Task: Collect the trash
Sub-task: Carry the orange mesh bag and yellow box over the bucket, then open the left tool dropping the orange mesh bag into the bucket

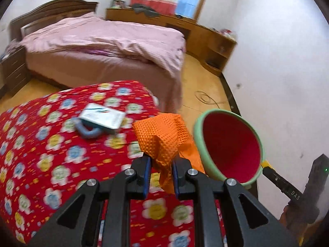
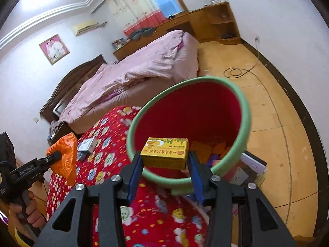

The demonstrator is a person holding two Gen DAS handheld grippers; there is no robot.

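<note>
Two pieces of trash are in hand, and both are near the bin point(image 2: 244, 111), a red bucket with a green rim.

Left hand-held gripper point(image 1: 161, 170): jaws nearly closed, pinching a gathered fold of an orange bag point(image 1: 162, 135). The bag hangs just beside the bin's rim, on the side toward the red flowered cloth point(image 1: 61, 164). Judged light, soft and crinkly; it will sag and may trail or snag on the rim. The pinch on a bunched fold looks sound, as a single layer could slip.

Right hand-held gripper point(image 2: 165, 164): jaws part open, clamped on the two ends of a small yellow box point(image 2: 165, 152). The box sits at the near rim of the bin, over its mouth. Judged light, hollow cardboard, stiff enough along its edges but easily crushed; the grip across its ends suits it.

Inside the bin, orange and purple scraps lie at the bottom, with ample room above them.

Remaining on the cloth, well apart from the bin: a white box point(image 1: 102, 116) touching a blue ring-shaped object point(image 1: 88, 130). I cannot tell whether either counts as trash.

Clearances: the bin's mouth is wide and tilted toward both grippers. Floor point(image 2: 277, 107) beyond the bin is open save for a coiled cable point(image 2: 236, 72). Books or boxes point(image 2: 253, 164) lie against the bin's base. With both grippers converging on one mouth, collision is the likely risk.
</note>
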